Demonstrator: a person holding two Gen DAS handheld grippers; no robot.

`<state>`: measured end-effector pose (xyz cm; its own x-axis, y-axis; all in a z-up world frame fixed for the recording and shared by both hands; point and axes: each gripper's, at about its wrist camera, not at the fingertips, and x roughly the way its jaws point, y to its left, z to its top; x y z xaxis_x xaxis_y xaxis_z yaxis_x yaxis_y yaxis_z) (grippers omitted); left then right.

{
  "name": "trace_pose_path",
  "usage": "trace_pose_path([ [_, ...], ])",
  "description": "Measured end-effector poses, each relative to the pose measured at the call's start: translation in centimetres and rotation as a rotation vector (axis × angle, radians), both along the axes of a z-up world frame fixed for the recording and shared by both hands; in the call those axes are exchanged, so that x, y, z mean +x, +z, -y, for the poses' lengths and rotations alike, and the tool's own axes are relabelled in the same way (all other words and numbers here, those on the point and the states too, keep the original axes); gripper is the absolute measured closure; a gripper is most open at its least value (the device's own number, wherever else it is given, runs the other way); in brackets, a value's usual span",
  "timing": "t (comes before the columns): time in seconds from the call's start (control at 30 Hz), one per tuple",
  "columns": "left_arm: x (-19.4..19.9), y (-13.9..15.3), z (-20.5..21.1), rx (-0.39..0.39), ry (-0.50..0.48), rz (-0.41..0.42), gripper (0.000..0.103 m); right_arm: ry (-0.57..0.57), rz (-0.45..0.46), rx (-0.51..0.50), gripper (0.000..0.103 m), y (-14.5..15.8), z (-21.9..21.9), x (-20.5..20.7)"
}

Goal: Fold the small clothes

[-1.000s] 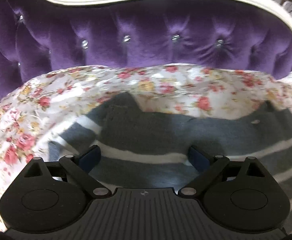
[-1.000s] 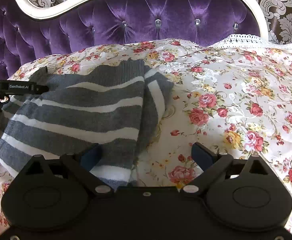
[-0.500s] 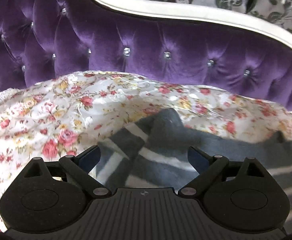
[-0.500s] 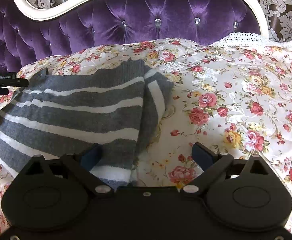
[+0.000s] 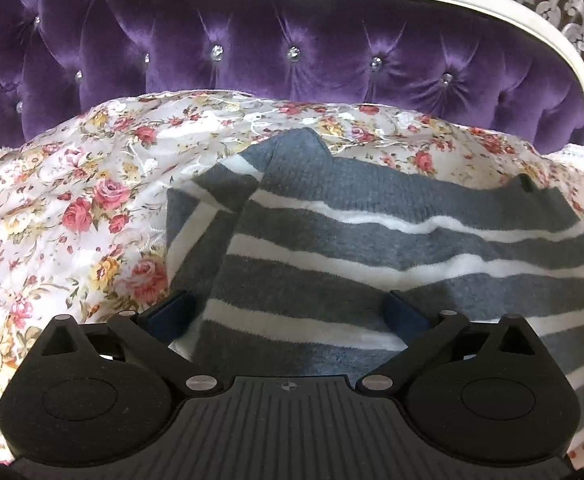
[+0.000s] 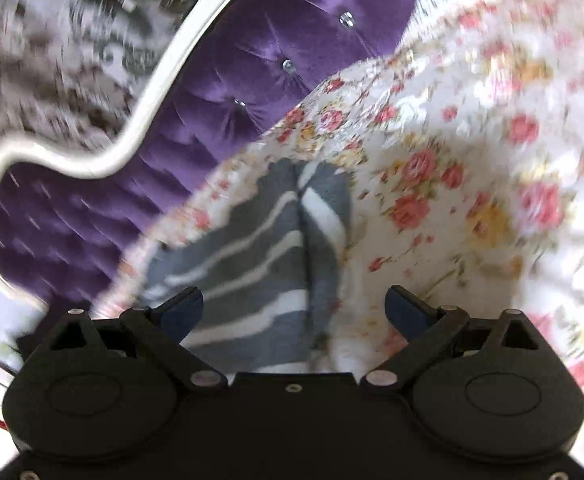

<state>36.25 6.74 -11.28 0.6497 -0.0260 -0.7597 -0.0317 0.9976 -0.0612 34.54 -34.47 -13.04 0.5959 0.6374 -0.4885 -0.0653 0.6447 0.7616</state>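
A grey sweater with white stripes [image 5: 391,236] lies flat on the floral bedcover [image 5: 72,208], one sleeve folded over along its left edge. My left gripper [image 5: 290,306] hovers over the sweater's near left part. Its jaws are opening wide, and the knit lies under the gap with neither blue pad pressing on it. In the blurred, tilted right wrist view, the sweater [image 6: 260,248] appears smaller, with a folded sleeve on its right side. My right gripper [image 6: 292,300] stands open above the sweater's near right edge and the bedcover [image 6: 451,160], holding nothing.
A purple tufted headboard [image 5: 252,40] with a white frame rises just behind the bedcover and is also in the right wrist view [image 6: 252,60]. Patterned wallpaper [image 6: 52,40] lies beyond it. Floral cover spreads to the left and right of the sweater.
The left view has shifted sideways, so the sweater's folded left sleeve now sits centred before the fingers. The right gripper has rolled sharply, and its view is tilted and blurred.
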Motion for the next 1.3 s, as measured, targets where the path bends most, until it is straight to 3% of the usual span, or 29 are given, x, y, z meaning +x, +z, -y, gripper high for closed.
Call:
trace_pose_path([
  [0.07, -0.1, -0.1, 0.2, 0.012, 0.0, 0.005, 0.0, 0.005, -0.007, 0.051, 0.003, -0.4, -0.2, 0.2],
  [0.47, -0.2, -0.3, 0.7, 0.023, 0.024, 0.009, 0.0, 0.091, 0.046, 0.118, 0.0, -0.7, -2.9, 1.2],
  [0.67, -0.3, -0.4, 0.7, 0.025, 0.026, 0.011, 0.0, 0.02, 0.027, 0.091, 0.0, -0.4, -4.0, 1.6],
  [0.8, -0.3, -0.4, 0.7, 0.026, 0.027, 0.013, 0.0, 0.063, 0.042, 0.061, 0.001, -0.4, -4.2, 1.7],
  [0.83, -0.3, -0.4, 0.8, 0.026, 0.026, 0.014, 0.0, 0.066, 0.046, 0.042, 0.011, -0.4, -4.2, 1.7],
  [0.87, -0.3, -0.4, 0.8, 0.025, 0.026, 0.015, 0.0, 0.066, 0.036, 0.007, 0.034, -0.4, -4.4, 1.7],
  [0.9, -0.3, -0.4, 0.7, 0.025, 0.026, 0.018, 0.0, 0.063, 0.019, -0.024, 0.044, -0.5, -4.4, 1.7],
  [0.93, -0.4, -0.4, 0.7, 0.025, 0.026, 0.022, 0.0, 0.054, 0.005, -0.038, 0.061, -0.6, -4.4, 1.7],
  [0.97, -0.4, -0.4, 0.7, 0.025, 0.028, 0.026, 0.0, 0.052, -0.008, -0.034, 0.069, -0.9, -4.3, 1.7],
  [1.3, -0.1, 0.7, 0.6, 0.011, 0.034, -0.02, 0.001, 0.027, 0.013, -0.037, 0.076, 0.7, -3.3, 1.0],
])
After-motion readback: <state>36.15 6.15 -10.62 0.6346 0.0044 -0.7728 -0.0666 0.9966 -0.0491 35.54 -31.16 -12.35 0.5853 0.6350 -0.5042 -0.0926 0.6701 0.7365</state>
